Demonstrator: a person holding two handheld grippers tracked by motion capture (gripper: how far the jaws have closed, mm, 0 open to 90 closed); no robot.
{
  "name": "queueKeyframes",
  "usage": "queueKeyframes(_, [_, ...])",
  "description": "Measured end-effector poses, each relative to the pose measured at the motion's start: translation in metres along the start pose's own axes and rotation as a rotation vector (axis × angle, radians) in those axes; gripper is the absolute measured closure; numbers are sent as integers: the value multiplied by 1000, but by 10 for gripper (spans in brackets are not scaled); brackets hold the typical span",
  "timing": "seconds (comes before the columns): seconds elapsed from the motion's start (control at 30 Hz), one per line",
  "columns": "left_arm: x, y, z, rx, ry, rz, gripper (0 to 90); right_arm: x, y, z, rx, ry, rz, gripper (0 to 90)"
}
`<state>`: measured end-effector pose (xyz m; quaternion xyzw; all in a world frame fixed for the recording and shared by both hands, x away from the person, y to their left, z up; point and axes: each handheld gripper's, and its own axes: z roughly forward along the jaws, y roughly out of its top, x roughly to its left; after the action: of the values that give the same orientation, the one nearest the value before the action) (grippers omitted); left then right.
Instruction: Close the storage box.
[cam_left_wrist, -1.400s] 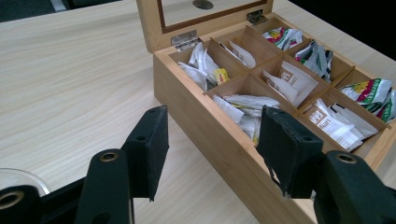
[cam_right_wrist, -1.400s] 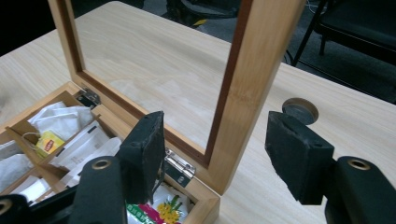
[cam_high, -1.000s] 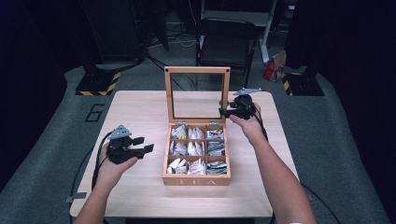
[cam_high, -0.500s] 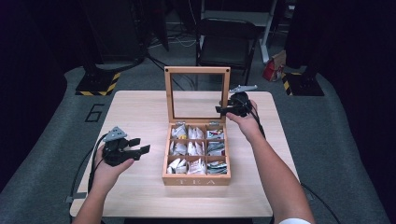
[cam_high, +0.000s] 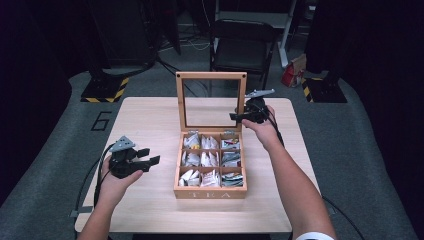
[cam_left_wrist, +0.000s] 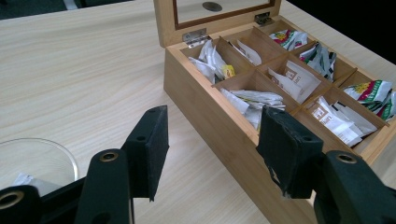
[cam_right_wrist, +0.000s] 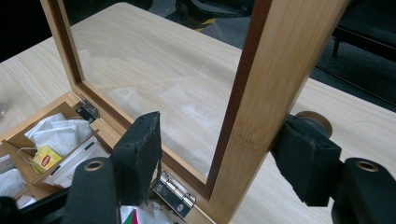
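Two grippers, one job: my right gripper (cam_high: 239, 116) straddles the upright lid's (cam_high: 210, 76) right stile, jaws apart, right pad touching it. Its box (cam_high: 210, 193) sits mid-worktop (cam_high: 145, 115). My left gripper (cam_high: 150, 156) waits parted, empty, well left.

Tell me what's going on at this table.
A person is working on a wooden tea box with a gripper in each hand. The right gripper has its fingers either side of the upright glass lid, not clamping it. The left gripper waits open beside the box, holding nothing. Tea bags fill the compartments.
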<state>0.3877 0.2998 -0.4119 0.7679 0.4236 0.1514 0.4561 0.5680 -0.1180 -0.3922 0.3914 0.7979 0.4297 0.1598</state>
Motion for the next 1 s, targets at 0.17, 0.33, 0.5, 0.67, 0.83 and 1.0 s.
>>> queueKeyframes(0.17, [0,0,1,2,4,-1,429,-2,1,-6,9,-1,1,466])
queueKeyframes(0.33, [0,1,3,1,1,-1,429,-4,-1,-11,5,3,27,554])
queueKeyframes(0.5, [-1,2,3,1,1,3,429,-3,-3,-15,-5,1,30,609])
queueKeyframes(0.67, [-4,4,5,-1,0,3,429,-1,-6,-20,-10,2,16,649])
queueKeyframes(0.83, [-5,8,7,5,-2,16,429,3,-7,-24,-8,2,-4,645])
queueKeyframes(1.0, [-4,12,10,0,-8,17,429,5,-12,-27,-30,9,-3,635])
